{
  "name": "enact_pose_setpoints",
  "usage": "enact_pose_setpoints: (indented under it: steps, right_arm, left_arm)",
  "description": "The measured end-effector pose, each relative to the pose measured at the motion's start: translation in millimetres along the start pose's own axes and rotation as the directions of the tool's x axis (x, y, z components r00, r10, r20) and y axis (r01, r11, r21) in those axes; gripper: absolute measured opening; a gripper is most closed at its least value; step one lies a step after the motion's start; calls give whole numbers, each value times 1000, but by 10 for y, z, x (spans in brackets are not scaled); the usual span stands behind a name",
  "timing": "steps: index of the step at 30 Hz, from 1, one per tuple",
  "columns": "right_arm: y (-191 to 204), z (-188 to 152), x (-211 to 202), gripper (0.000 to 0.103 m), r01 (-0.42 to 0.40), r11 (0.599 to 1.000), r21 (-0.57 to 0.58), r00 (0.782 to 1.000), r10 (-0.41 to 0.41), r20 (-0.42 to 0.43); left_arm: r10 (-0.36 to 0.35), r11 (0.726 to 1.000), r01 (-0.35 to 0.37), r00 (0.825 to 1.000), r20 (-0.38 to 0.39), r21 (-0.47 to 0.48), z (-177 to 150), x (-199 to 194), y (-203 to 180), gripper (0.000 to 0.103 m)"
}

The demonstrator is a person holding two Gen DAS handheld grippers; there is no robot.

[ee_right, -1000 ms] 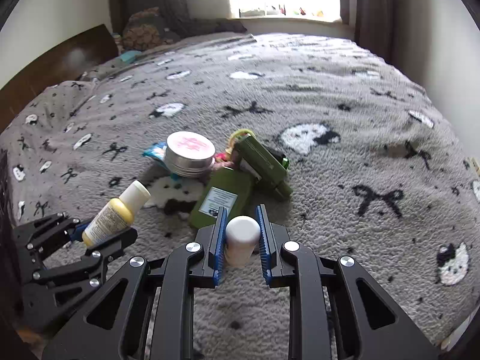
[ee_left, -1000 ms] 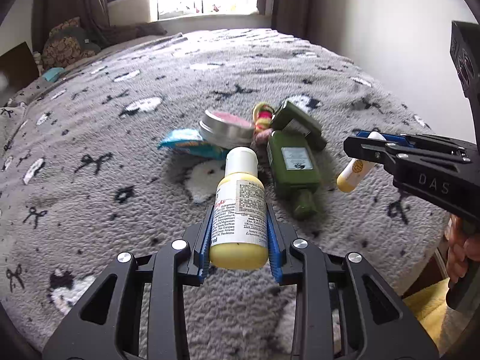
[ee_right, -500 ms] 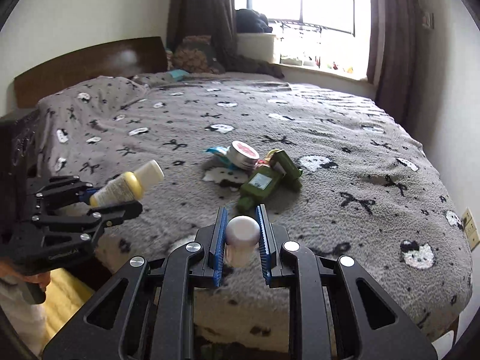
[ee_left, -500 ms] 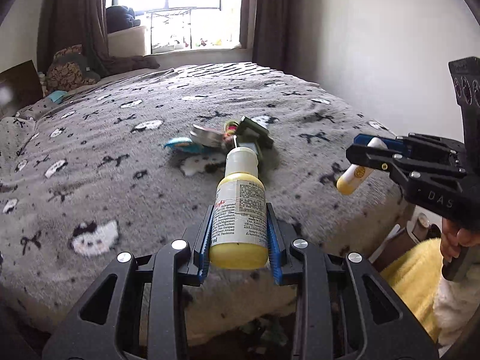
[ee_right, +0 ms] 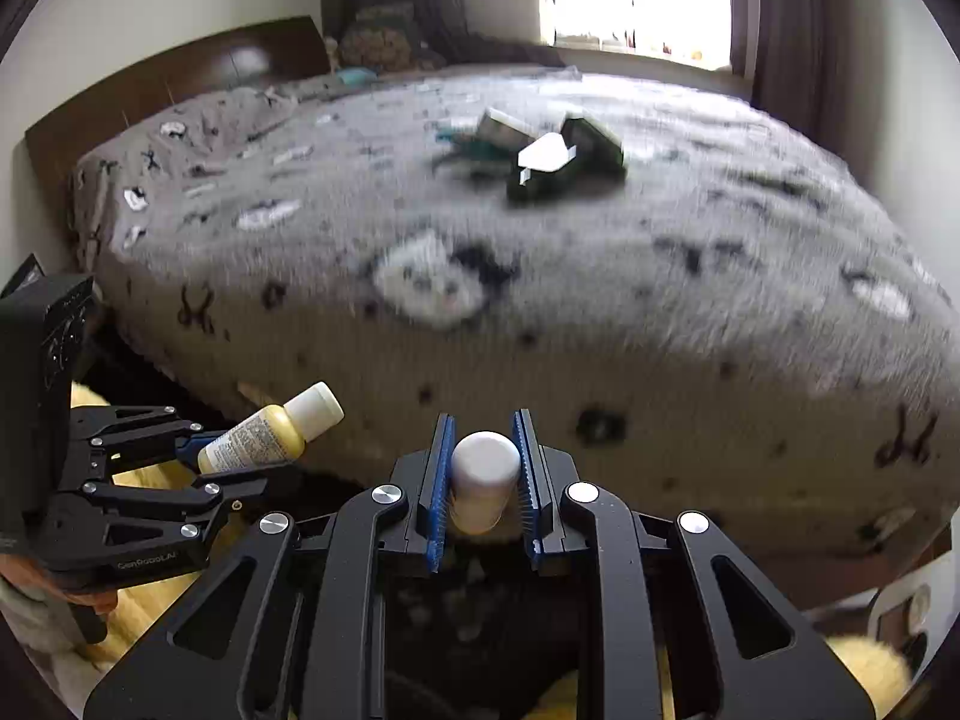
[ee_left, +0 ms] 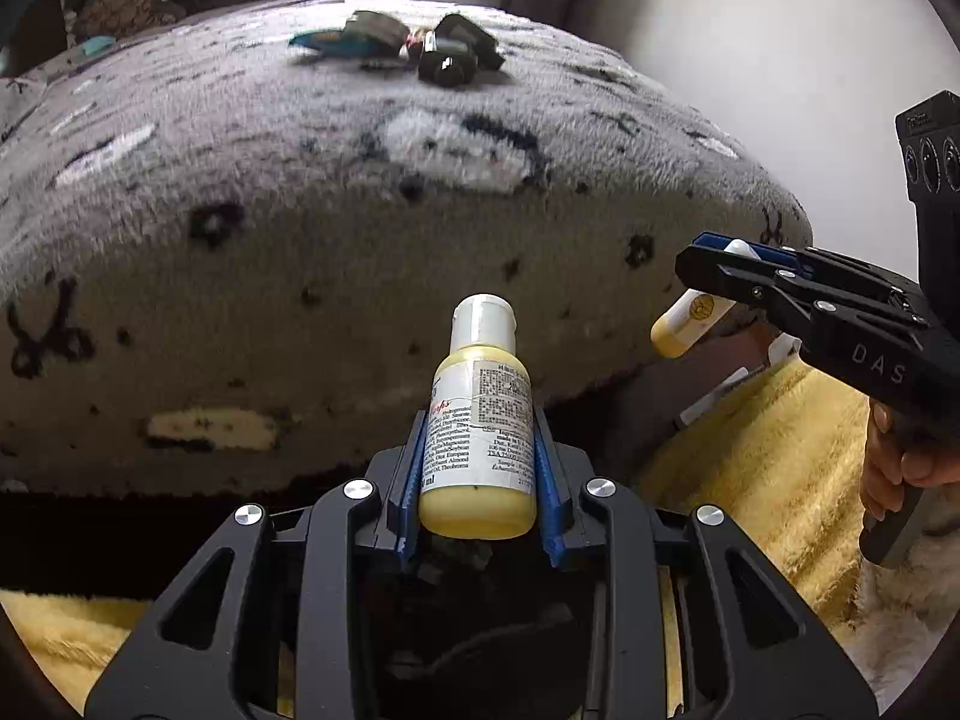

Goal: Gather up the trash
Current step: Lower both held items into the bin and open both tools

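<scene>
From my left wrist camera, my left gripper point(ee_left: 478, 468) clamps a small yellow plastic lotion bottle with a white cap point(ee_left: 478, 420) between its blue pads; the label's fine print is mostly too small to read. To the right, my right gripper point(ee_left: 720, 282), marked "DAS", pinches a slim yellow tube with a white cap point(ee_left: 687, 324), a hand point(ee_left: 900, 456) on its handle. Both hang off the edge of the grey fleece blanket printed with black bows and white cats point(ee_left: 300, 228). A blurred heap of dark green bottles and a round tin point(ee_left: 420, 45) lies far back on it.

From my right wrist camera, the tube point(ee_right: 485, 480) points cap-first between my closed pads. My left gripper point(ee_right: 240, 450), lettered "GenRobot.AI", holds the lotion bottle point(ee_right: 270, 438) at lower left.
</scene>
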State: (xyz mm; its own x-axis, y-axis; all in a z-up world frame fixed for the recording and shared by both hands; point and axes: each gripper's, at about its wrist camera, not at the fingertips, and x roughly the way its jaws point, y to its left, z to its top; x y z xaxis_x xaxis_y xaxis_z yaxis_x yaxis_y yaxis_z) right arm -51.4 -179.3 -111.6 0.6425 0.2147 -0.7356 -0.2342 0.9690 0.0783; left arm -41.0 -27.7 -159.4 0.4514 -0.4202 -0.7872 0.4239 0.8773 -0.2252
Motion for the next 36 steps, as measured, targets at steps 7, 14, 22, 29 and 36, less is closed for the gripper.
enact_pose_setpoints:
  steps: [7,14,22,29,36]
  right_arm:
    - [82,-417,504,21,-9,999,34,988,14,-151]
    - [54,-615,1021,21,-5,995,101,962,32,-271]
    - [-39,-823,1418,21,-20,985,173,926,83,-367]
    - [-62,-871,1583,21,-11,983,185,903,89,-419]
    - [-97,-945,1640,21,8,982,187,886,80,-457]
  left_arm:
    - [14,999,-22,985,-171,-49,-386,552,78,29]
    - [46,991,-81,952,-301,-105,-517,1109,284,29]
    - [-6,991,-44,931,-365,-129,-634,1420,324,30]
    - [32,992,-77,920,-392,-99,-714,1569,333,29]
    - [34,992,-81,917,-397,-102,-738,1577,355,28]
